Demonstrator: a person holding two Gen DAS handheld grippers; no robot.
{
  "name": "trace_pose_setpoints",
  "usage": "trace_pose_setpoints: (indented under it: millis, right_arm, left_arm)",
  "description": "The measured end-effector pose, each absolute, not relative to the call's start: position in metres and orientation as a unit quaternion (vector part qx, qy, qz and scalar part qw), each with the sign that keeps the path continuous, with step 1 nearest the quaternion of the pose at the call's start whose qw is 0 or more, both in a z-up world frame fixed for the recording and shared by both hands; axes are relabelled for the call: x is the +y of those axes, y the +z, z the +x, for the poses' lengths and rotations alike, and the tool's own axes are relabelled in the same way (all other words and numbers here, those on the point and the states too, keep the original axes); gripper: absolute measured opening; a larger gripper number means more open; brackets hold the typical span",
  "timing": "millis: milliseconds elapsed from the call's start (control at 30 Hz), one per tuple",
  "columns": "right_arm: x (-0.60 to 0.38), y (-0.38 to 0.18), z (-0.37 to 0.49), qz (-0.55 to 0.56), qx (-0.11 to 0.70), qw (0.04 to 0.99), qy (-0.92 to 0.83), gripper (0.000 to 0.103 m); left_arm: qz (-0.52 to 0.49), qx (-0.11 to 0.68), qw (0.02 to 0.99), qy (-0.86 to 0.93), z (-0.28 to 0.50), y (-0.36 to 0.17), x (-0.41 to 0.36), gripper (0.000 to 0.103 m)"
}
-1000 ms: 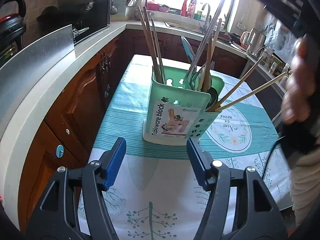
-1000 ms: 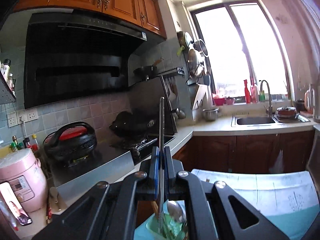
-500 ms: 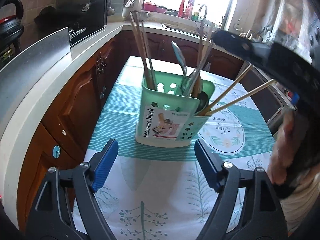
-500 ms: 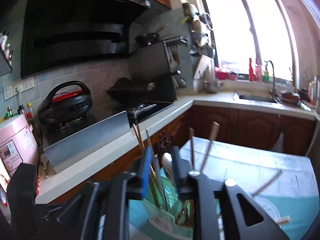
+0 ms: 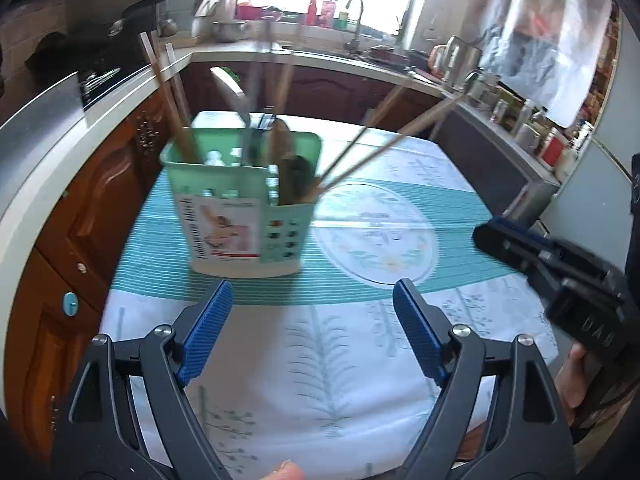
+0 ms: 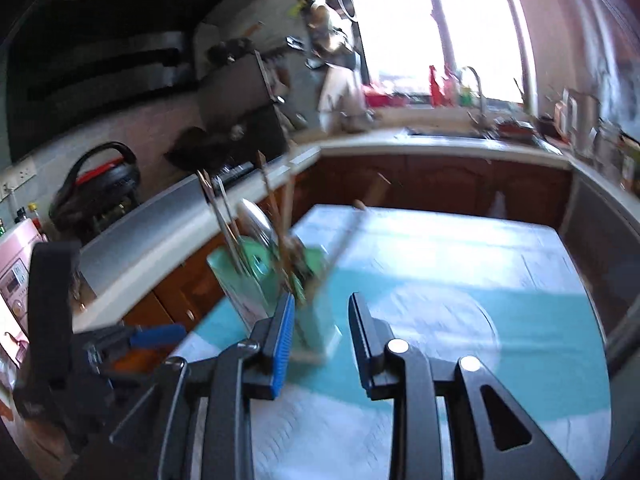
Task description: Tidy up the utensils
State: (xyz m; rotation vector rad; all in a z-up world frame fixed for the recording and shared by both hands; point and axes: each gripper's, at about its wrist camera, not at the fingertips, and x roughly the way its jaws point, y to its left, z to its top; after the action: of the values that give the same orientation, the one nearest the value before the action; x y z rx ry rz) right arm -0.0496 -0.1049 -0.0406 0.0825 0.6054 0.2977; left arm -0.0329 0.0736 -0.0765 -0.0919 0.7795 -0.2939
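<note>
A green utensil holder (image 5: 244, 208) stands on the table, filled with chopsticks (image 5: 172, 100), spoons and other long utensils. Two chopsticks (image 5: 384, 140) lean out to the right. My left gripper (image 5: 308, 332) is open and empty, held back from the holder over the tablecloth. My right gripper (image 6: 320, 344) is open and empty, just in front of the holder (image 6: 280, 284) in the right wrist view. The right gripper also shows at the right edge of the left wrist view (image 5: 560, 264). The left gripper shows at the left of the right wrist view (image 6: 152, 336).
The table (image 5: 360, 360) has a teal and white cloth. A white counter (image 5: 48, 168) with wooden cabinets runs along the left. A stove and pot (image 6: 96, 184) sit on it. A sink (image 6: 460, 132) lies under the window.
My right gripper opened, released the utensil into the holder, and dropped down to the right of the table. My left gripper opened wider and pulled back from the holder.
</note>
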Motion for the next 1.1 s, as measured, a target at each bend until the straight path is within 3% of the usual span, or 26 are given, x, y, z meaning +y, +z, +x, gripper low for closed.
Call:
trace_pose_setpoints:
  millis: [333,1100]
  right_arm:
    - [-0.134,-0.054,-0.081,0.066,0.342,0.931,0.109,0.028]
    - [-0.154,-0.057,-0.102,0.088,0.349,0.929,0.085,0.034]
  left_arm:
    - [-0.037,0.357,0.926,-0.120,-0.055,-0.068,0.049,0.081]
    - [-0.014,0.345,0.934,-0.093,-0.069,-0.051,0.038,0.081]
